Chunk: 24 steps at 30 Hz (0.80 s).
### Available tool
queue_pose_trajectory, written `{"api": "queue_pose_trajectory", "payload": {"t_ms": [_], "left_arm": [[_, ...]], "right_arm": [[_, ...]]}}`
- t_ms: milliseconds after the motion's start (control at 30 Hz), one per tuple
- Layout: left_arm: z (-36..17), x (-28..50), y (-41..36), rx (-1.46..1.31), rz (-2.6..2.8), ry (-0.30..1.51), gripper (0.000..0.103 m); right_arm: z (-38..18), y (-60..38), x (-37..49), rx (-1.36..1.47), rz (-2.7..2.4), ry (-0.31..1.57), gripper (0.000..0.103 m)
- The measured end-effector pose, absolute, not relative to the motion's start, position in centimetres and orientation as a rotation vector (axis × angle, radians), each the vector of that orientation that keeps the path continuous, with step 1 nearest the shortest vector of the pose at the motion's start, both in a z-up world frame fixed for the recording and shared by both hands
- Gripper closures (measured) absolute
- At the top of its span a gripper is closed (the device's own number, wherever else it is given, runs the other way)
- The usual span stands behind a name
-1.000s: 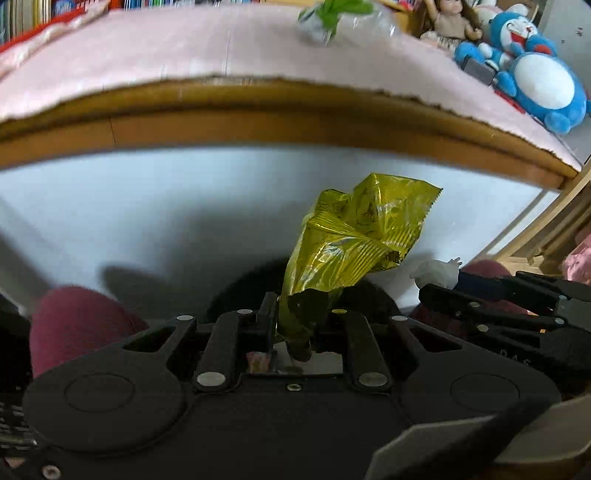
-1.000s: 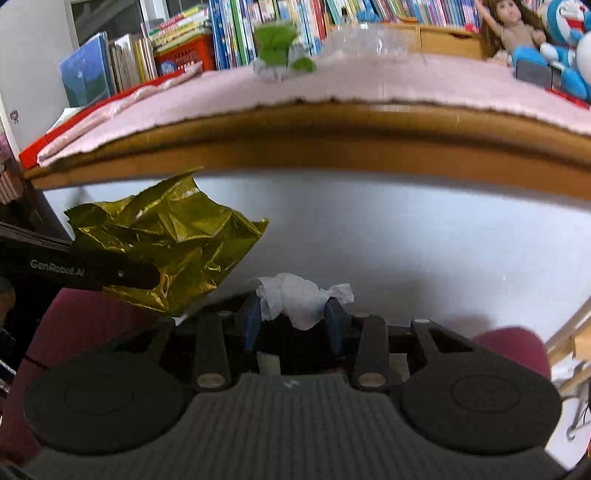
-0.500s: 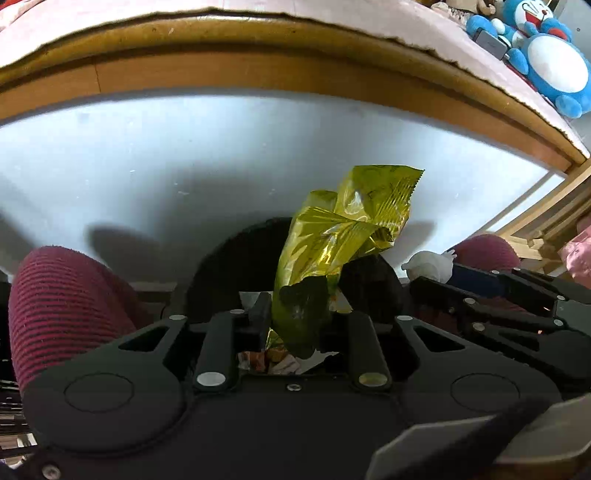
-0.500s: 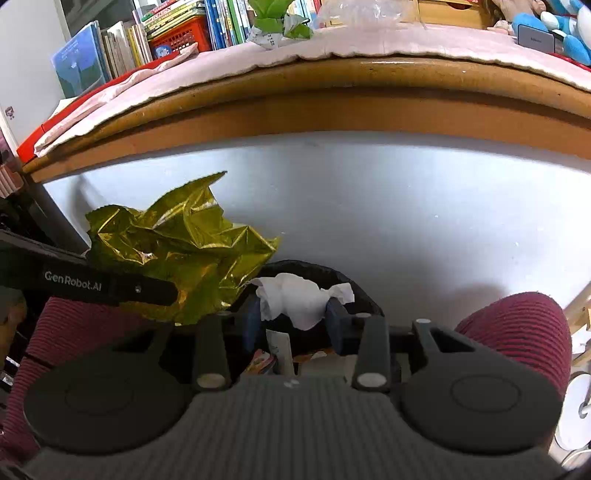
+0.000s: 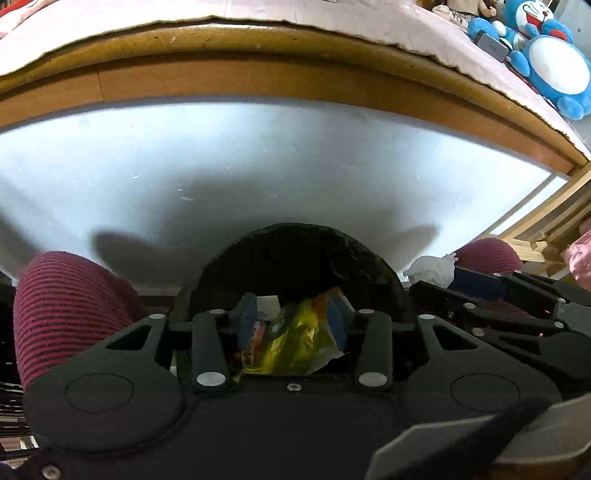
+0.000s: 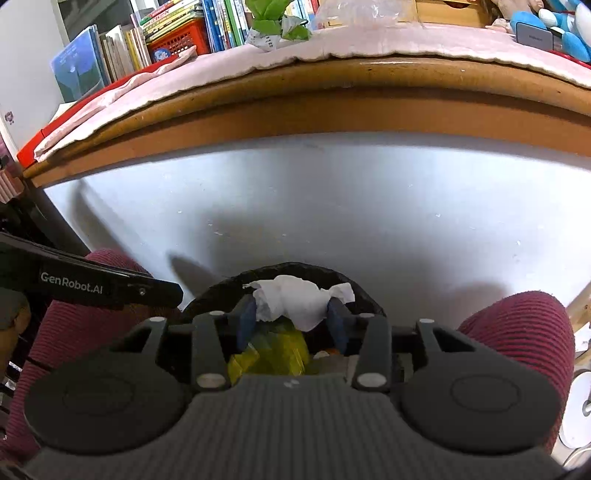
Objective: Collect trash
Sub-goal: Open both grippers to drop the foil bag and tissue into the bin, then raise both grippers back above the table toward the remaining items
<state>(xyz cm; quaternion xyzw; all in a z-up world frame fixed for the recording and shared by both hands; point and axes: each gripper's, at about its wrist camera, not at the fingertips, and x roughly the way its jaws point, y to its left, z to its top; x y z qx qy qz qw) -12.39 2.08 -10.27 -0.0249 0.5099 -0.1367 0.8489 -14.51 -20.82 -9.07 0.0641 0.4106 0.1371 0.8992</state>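
Note:
My left gripper (image 5: 291, 317) hangs open over the black trash bin (image 5: 295, 251). The crumpled yellow wrapper (image 5: 291, 347) lies loose in the bin below its blue pads (image 5: 246, 321), on top of other rubbish. Just right of it, my right gripper (image 6: 291, 314) is shut on a crumpled white tissue (image 6: 295, 297) above the same bin's rim (image 6: 365, 295). The yellow wrapper (image 6: 273, 354) also shows beneath that tissue. From the left wrist view the tissue (image 5: 432, 271) sticks out of the right gripper's tip.
A wooden table edge (image 6: 332, 107) with a pink cloth overhangs the bin. Green-and-white wrapping (image 6: 277, 22) and clear plastic (image 6: 354, 11) lie on the table. A person's knees in maroon trousers (image 5: 66, 302) (image 6: 517, 332) flank the bin. Blue plush toys (image 5: 554, 70) sit at right.
My left gripper lowered to the bin, opened and let the yellow wrapper fall in. My right gripper also came down over the bin, still holding the tissue.

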Motion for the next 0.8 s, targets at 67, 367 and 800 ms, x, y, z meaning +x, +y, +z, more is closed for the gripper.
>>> {"api": "queue_pose_trajectory", "payload": {"t_ms": [67, 367, 800], "left_arm": [[-10.1, -12.4, 2.0, -0.05, -0.284, 1.071, 0.059], [-8.8, -12.6, 2.0, -0.035, -0.271, 1.031, 0.05], [0.5, -11.0, 1.8, -0.062, -0.327, 0.694, 0.019]], "right_arm": [[-9.0, -20.9, -14.5, 0.137, 0.283, 0.851, 0.039], [-8.7, -21.2, -14.5, 0.147, 0.278, 0.836, 0.033], [-1.0, -24.2, -11.8, 0.147, 0.288, 0.549, 0.024]]}}
